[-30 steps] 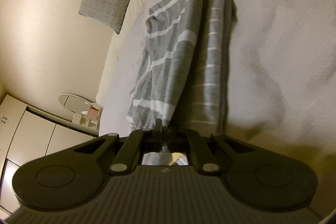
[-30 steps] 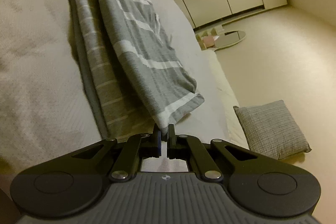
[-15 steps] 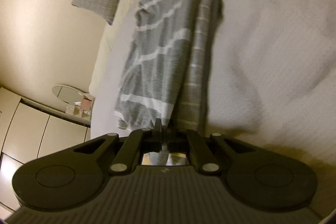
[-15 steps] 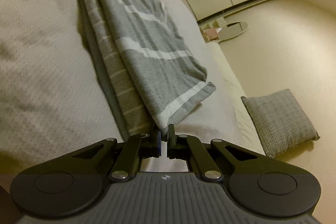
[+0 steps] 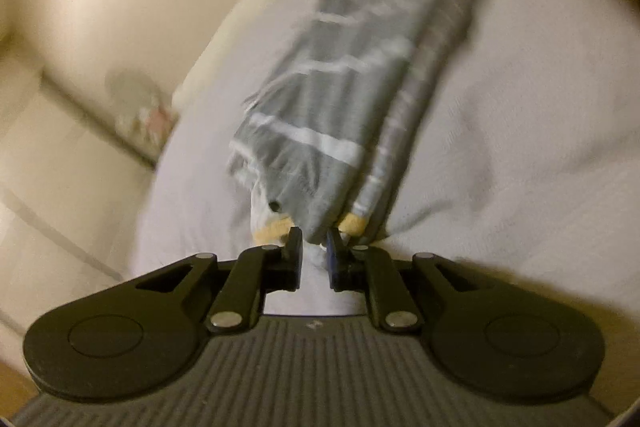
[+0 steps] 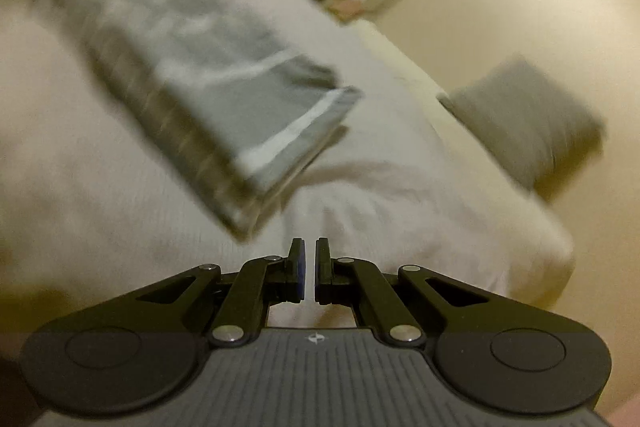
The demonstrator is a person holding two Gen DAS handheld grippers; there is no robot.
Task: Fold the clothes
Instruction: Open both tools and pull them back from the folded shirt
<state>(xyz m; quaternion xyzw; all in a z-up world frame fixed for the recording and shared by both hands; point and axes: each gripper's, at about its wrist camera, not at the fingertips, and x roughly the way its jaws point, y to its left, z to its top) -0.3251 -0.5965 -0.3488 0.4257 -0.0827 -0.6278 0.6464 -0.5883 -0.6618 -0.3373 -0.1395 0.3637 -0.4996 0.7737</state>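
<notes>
Garment: your striped grey garment [image 5: 344, 115] lies folded lengthwise on the bed [image 5: 520, 115], its long fold running up the cover.
Left gripper [image 5: 314, 241]: fingers slightly parted, the garment's near end between the tips; whether it grips, you cannot tell.
Right gripper [image 6: 309, 251]: nearly pressed together, holding nothing, just off the garment's corner.
Risk: pull away fast and a snagged hem could drag the fold open.
</notes>
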